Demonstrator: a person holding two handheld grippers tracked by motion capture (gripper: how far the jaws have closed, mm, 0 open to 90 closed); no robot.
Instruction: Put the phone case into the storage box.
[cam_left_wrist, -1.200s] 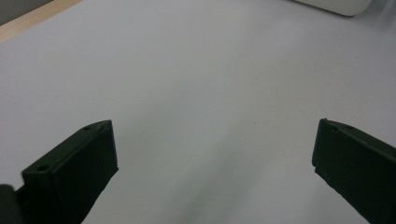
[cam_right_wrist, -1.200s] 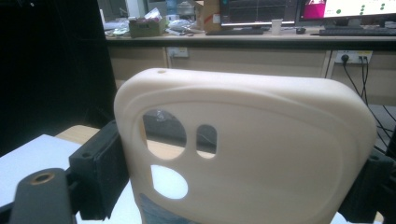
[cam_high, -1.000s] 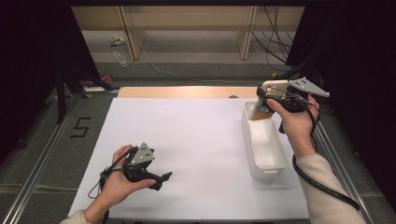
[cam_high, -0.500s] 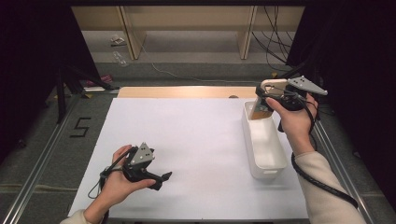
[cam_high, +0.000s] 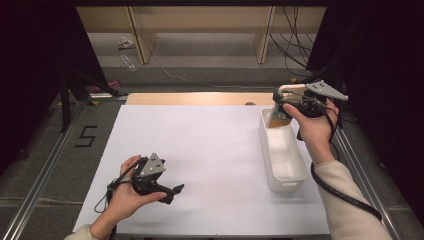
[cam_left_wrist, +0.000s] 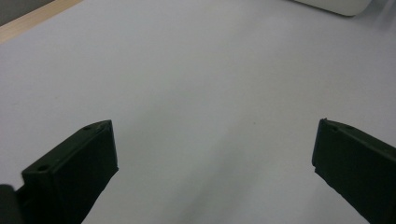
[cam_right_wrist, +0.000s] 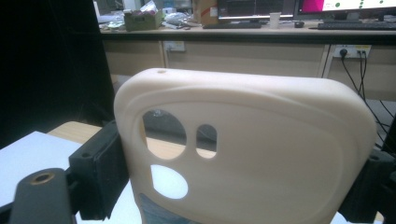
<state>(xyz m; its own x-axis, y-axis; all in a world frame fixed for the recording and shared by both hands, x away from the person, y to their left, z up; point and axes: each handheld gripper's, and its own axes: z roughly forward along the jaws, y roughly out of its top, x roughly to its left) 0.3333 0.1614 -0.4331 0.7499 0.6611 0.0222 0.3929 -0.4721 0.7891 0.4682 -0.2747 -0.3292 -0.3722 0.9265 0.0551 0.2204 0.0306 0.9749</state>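
The phone case's (cam_right_wrist: 243, 154) lower end is cut off, perhaps still binned

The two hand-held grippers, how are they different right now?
The right hand-held gripper is shut on a cream phone case, while the left hand-held gripper holds nothing, its jaws wide open. The right one is raised over the far end of the white bin; the left one sits low over the bare white table, away from the bin. Both are black, each held in one hand.
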